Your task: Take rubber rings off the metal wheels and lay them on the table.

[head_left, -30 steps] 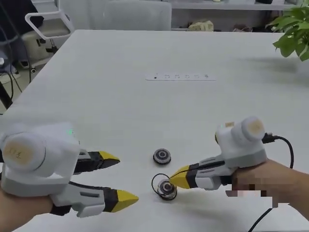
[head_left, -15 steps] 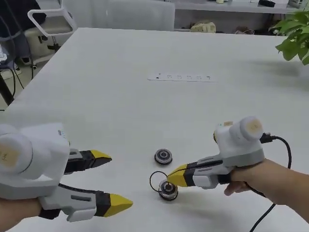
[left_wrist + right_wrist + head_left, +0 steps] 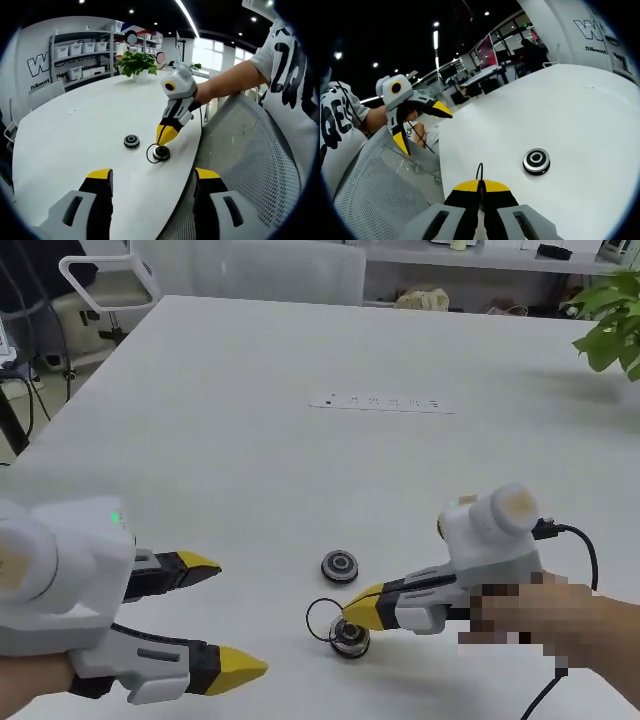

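Since the earlier frame the left gripper (image 3: 228, 616) had sunk a bit lower and to the left in the head view. The rubber ring's (image 3: 322, 618) loop looked drawn slightly further out from the near metal wheel (image 3: 349, 638), though the camera had shifted too.

The right gripper (image 3: 360, 608) was pinched tight on the ring; in the right gripper view a thin black strand ran up from between its closed yellow tips. The loop lay on the table (image 3: 300, 460), touching the wheel's left side. Whether it was fully off or still hooked under the wheel couldn't be told. The left gripper hung wide open w/ nothing in it, well apart from both wheels. The far wheel (image 3: 339, 566) sat just beyond, ring apparently on.

Risks, as judged:
- Nothing pinned the near wheel, so a pull on a snagged ring would prob. drag or tip the wheel along.
- The wheel sat near the table's front edge & could roll off.
- The thin ring could slip from the tips or snap back if stretched.
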{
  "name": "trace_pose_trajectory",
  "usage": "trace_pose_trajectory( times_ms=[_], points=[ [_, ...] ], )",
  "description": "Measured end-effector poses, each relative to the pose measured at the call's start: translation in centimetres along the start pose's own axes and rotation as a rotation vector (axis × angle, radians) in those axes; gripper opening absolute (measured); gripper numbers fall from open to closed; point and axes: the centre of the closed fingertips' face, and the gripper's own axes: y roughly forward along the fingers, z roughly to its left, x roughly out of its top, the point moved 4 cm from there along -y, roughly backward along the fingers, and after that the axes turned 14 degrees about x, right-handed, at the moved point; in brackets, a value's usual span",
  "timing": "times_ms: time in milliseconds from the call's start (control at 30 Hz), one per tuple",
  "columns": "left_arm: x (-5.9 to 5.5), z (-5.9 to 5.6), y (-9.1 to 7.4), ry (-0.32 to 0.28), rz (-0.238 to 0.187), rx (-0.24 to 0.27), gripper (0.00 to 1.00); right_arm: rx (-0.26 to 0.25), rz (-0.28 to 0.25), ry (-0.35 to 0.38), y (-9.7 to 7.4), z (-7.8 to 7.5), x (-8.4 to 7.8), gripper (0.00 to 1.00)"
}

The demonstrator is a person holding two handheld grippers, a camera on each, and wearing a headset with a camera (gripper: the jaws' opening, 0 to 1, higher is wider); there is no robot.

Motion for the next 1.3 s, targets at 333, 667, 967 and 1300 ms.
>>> trace_pose_trajectory(
  times_ms=[333, 667, 967, 1300],
  points=[
    [-0.3, 0.3, -0.1, -0.011, 0.002, 0.01, 0.64, 0.01, 0.002, -0.011, 1.5, -0.2, 0.9, 0.0],
    [-0.6, 0.5, -0.3, -0.015, 0.01, 0.02, 0.65, -0.003, -0.004, -0.013, 2.3, -0.9, 1.4, 0.0],
    [-0.7, 0.5, -0.3, -0.021, 0.013, 0.021, 0.65, -0.026, -0.023, 0.001, 3.1, -1.5, 1.7, 0.0],
    [-0.9, 0.6, -0.6, -0.046, 0.012, 0.026, 0.64, -0.037, -0.011, 0.006, 4.3, -1.7, 1.3, 0.0]
  ],
)
